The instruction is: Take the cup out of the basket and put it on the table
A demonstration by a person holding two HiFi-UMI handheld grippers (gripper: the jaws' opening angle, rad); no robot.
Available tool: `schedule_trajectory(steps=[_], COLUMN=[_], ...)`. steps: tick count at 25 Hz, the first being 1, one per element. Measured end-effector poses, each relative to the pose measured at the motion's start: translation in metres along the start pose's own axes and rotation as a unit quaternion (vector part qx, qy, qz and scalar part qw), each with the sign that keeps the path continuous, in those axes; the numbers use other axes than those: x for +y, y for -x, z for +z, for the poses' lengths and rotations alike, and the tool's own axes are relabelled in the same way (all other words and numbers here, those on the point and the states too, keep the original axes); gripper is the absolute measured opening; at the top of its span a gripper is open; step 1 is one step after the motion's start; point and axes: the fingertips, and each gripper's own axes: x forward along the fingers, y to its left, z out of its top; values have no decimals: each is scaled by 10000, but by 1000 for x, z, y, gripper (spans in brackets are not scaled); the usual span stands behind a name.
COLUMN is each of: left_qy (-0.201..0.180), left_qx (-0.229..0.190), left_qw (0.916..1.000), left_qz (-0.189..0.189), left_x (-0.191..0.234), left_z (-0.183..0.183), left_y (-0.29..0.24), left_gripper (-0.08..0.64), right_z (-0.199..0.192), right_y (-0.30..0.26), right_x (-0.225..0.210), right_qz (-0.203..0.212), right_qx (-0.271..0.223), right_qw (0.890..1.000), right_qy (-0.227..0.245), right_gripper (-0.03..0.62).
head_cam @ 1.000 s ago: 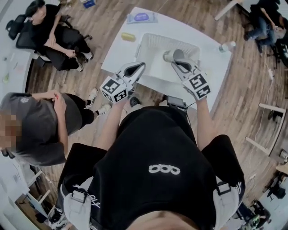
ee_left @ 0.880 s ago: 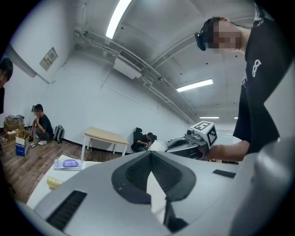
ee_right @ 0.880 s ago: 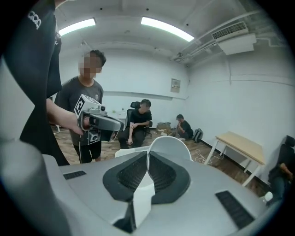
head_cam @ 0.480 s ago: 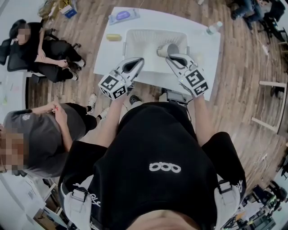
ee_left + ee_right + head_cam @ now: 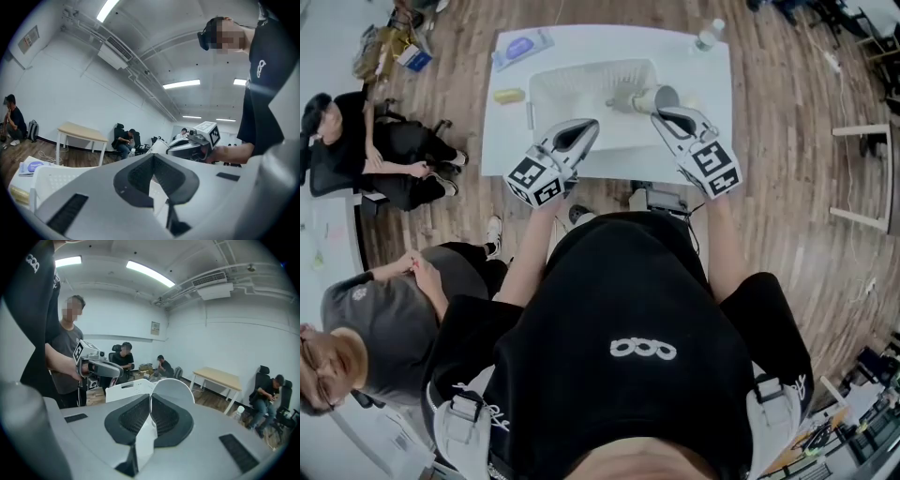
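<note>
Presently pinches the thin wall of the white cup (image 5: pixel 649 97) with the right gripper (image 5: pixel 667 112), pads narrowed onto it, one inside the mouth and one outside. Holds that cup tipped on its side, mouth turned rightward, at the right rim of the white basket (image 5: pixel 581 67) set on the white table (image 5: pixel 508 141). Carries the left gripper (image 5: pixel 589 127) over the basket's near edge as seen from the head, jaws drawn together at the tips, nothing between them. Shares the tabletop with a yellow item (image 5: pixel 508 96), a purple-labelled packet (image 5: pixel 522 45) and a water bottle (image 5: pixel 710 34) at the far corner.
</note>
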Motion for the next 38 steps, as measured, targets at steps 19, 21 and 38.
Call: schedule_trajectory(steps=[19,21,38], left_qy=[-72,-77,93], left_qx=[415,442,545], left_qw=[9866,9863,9958], left_qz=[-1574,-1586,-733], left_x=[-83,-86,-61], left_z=[-19,-21,-34], left_y=[-113,-115,-95], left_gripper=[8,8,8], right_z=[-99,-110,-263], right_y=[122,117,4], right_x=[-52,-54,-85], right_qz=[-1487,-1426,-452], right_qx=[569,688,2655], right_qw=[9830,9832,9629], right_qy=[-913,-905,-135], right_gripper=[37,37,37])
